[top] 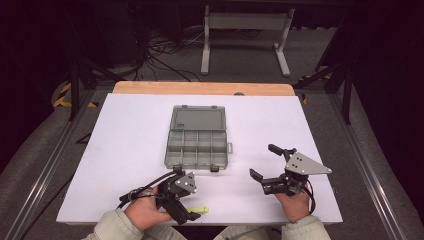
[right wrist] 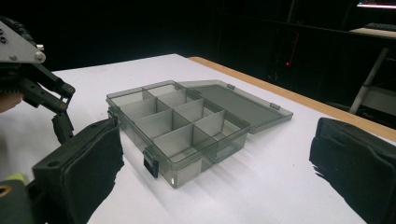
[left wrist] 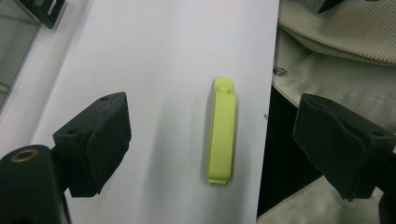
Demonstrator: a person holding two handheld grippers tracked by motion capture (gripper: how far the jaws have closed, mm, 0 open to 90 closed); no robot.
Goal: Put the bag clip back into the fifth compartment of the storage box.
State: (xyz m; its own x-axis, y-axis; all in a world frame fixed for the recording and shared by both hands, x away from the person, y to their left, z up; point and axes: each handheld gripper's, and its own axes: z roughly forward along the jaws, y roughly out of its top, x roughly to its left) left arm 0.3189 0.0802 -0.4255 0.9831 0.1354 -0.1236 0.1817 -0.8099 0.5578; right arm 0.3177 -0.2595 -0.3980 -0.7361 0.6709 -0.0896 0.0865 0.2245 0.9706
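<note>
A: Yellow-green plastic clip [left wrist: 221,133] lies flat at the table's [top: 130,150] near edge, between the spread jaws of the left gripper [left wrist: 212,147] — nothing pinched

B: So it's the pick-up step, I'd judge — lower, close on its long sides

A: Then carry it far to the open grey compartment box [top: 196,145]. Right gripper [top: 268,162] hovers near right, jaws wide, empty

We see a white worktop [top: 125,150] with a bare wooden strip along its far edge. Near its middle lies a grey compartment box [top: 196,150], its lid folded open toward the far edge. A small yellow-green clip [left wrist: 221,133] lies flat just beside the near edge, left of centre.
</note>
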